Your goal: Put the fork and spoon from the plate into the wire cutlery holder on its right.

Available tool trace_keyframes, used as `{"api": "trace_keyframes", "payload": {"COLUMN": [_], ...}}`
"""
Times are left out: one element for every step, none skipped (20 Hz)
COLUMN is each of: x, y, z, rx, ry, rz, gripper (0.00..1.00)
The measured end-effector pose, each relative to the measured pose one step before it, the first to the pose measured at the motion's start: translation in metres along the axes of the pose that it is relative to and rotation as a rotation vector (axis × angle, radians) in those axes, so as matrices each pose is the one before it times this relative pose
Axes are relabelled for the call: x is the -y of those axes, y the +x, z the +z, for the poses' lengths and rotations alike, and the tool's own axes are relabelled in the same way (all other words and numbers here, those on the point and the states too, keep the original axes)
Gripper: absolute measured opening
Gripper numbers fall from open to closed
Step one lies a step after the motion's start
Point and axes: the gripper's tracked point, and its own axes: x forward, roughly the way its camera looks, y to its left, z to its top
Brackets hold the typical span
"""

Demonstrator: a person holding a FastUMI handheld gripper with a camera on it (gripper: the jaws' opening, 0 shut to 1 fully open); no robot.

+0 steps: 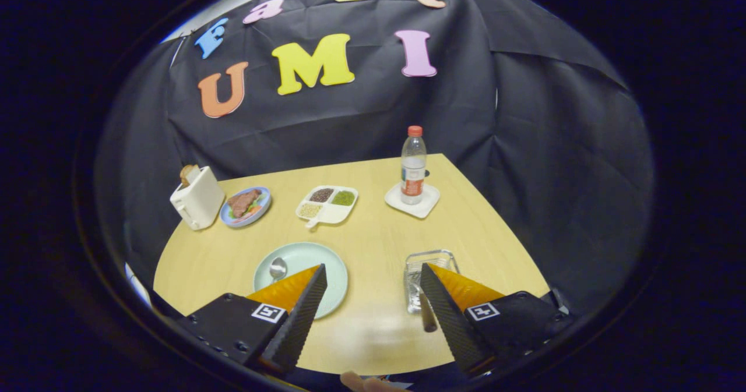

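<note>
A pale green plate (317, 259) lies on the wooden table, partly behind my left finger. A spoon (278, 268) rests on the plate's left side; its handle is hidden by the finger. The wire cutlery holder (430, 258) stands to the plate's right, just behind my right finger. A silvery utensil (412, 294) lies in it, and its dark handle (428, 320) sticks out toward me; I cannot tell whether it is the fork. My gripper (370, 275) is open above the bare table between plate and holder, with nothing between its fingers.
Farther back stand a white toaster (197, 204) with bread, a blue plate of food (246, 205), a white divided dish (326, 204) of grains and a water bottle (413, 168) on a white coaster (428, 204). The table's right edge runs close behind the holder.
</note>
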Motion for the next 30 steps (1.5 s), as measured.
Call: {"api": "trace_keyframes", "payload": {"x": [-0.01357, -0.01445, -0.01435, -0.01512, -0.01367, -0.01162, -0.01123, -0.0103, -0.0095, -0.00762, -0.00633, -0.00677, -0.00473, -0.00282, -0.00314, -0.00136, -0.00228, -0.00218, -0.00234, -0.001, -0.00051, 0.00142, 0.00207, 0.00175, -0.00049, -0.0014, -0.0008, 0.00035, -0.00084, -0.00115], "y": [0.00419, 0.0041, 0.00553, 0.00572, 0.00649, 0.00681, 0.00697, 0.00887, 0.00826, 0.00812, 0.00708, 0.00663, 0.0068, 0.00727, 0.0058, 0.00684, 0.00587, 0.00546, 0.00612, 0.00658, 0.00614, 0.00428, 0.00478, 0.00308, 0.00111, 0.00212, 0.00234, 0.00345, 0.00187, 0.00259], "z": [-0.00221, -0.00368, -0.00339, -0.0048, -0.00446, -0.00474, -0.00432, -0.0059, -0.00539, -0.00551, -0.00456, -0.00398, -0.00385, -0.00777, -0.0031, -0.00397, -0.00411, -0.0037, -0.00419, -0.00361, -0.00421, -0.00156, 0.00084, -0.00079, -0.00075, -0.00004, -0.00108, -0.00899, -0.00102, -0.00053], "rx": [-0.00581, -0.00682, -0.00756, -0.01028, -0.00982, -0.01019, -0.0126, -0.01584, -0.0175, -0.01542, -0.01515, -0.01327, -0.01205, -0.01241, -0.01167, -0.014, -0.01651, -0.01521, -0.01406, -0.01336, -0.015, -0.01349, -0.01255, -0.00642, -0.00124, -0.00541, -0.00741, -0.00837, -0.00865, -0.00601], "ry": [-0.00652, -0.00671, -0.00744, -0.00978, -0.00951, -0.00648, -0.00409, -0.00371, -0.00441, -0.00563, -0.00515, -0.0013, 0.00014, 0.00259, 0.0042, 0.01036, 0.00962, 0.00406, 0.0024, 0.00237, 0.00213, 0.00386, 0.00254, 0.00819, 0.00292, -0.00247, -0.00434, -0.00319, -0.00173, 0.00055], "rz": [0.01425, 0.01538, 0.01696, 0.01904, 0.01357, 0.01186, 0.01048, 0.00772, 0.00632, 0.00164, 0.00365, 0.00511, 0.00122, 0.00107, 0.0017, -0.00065, 0.00179, 0.00257, 0.00303, -0.00093, -0.00467, -0.00402, -0.00998, -0.00814, -0.00232, 0.00346, -0.00078, -0.00044, -0.00045, 0.00288], "gripper": [0.97, 0.97, 0.97, 0.97, 0.97, 0.97, 0.97, 0.97, 0.97, 0.97, 0.97, 0.97, 0.97, 0.97, 0.97, 0.97, 0.97, 0.97, 0.96, 0.96, 0.95, 0.94, 0.91, 0.91, 0.86, 0.84, 0.8, 0.77, 0.72, 0.66]}}
